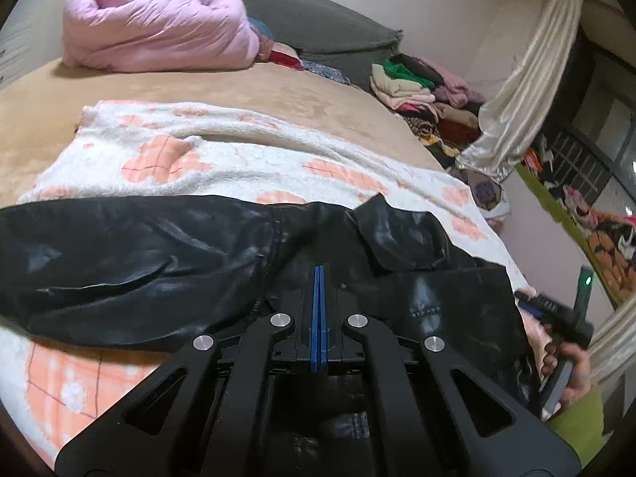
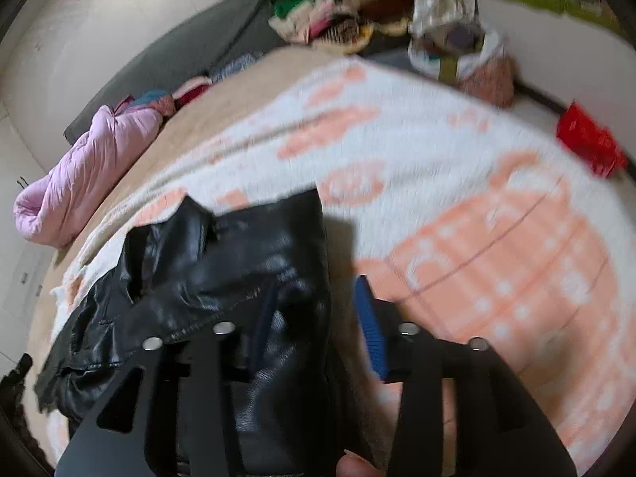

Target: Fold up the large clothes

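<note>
A black leather jacket (image 1: 139, 262) lies crumpled on a white blanket with peach patches (image 1: 238, 159) spread over the bed. My left gripper (image 1: 320, 268) hovers over the jacket's middle near the collar, its blue pads pressed together with nothing visible between them. In the right wrist view the jacket (image 2: 238, 246) fills the lower left. My right gripper (image 2: 318, 284) stands open over the jacket's right edge. One finger is above the leather, the other blue pad (image 2: 369, 318) is above the blanket (image 2: 477, 238). A person's hand (image 1: 568, 373) shows at the jacket's right end.
A rolled pink duvet (image 1: 159, 28) and a grey headboard cushion (image 1: 298, 16) sit at the far side of the bed. A pile of mixed clothes (image 1: 429, 95) and a pale curtain (image 1: 528, 91) stand beyond the bed's right edge. A red object (image 2: 588, 143) lies on the floor.
</note>
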A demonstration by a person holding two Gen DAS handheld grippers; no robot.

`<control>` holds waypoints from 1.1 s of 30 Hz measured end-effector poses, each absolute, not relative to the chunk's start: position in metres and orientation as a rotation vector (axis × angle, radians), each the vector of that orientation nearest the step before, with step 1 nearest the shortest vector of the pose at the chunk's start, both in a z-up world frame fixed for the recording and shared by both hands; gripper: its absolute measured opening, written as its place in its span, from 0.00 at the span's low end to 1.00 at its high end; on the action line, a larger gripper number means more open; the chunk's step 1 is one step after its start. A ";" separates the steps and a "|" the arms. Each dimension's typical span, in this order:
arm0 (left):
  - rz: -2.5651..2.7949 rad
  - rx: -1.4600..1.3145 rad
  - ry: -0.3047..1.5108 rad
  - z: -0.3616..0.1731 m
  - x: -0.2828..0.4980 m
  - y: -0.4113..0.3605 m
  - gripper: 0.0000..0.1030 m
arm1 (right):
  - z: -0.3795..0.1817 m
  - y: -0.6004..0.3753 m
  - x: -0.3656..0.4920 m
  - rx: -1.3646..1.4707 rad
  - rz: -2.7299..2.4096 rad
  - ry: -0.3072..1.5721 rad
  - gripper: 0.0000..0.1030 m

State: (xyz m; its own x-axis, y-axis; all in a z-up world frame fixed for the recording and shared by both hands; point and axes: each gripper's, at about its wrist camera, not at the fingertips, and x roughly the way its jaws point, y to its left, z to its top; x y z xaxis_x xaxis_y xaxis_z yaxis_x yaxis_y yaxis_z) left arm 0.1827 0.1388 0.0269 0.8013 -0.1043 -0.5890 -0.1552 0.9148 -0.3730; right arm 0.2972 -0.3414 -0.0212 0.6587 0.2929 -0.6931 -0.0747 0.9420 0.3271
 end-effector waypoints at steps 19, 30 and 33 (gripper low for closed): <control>-0.043 -0.385 0.929 -0.064 0.219 0.093 0.28 | -0.051 -0.282 0.281 -0.015 0.344 0.959 0.59; -0.077 -0.327 0.852 -0.028 0.196 0.072 0.51 | -0.017 -0.253 0.237 -0.107 0.491 0.816 0.63; -0.060 -0.276 0.869 -0.030 0.196 0.059 0.60 | -0.019 -0.240 0.221 -0.139 0.556 0.830 0.66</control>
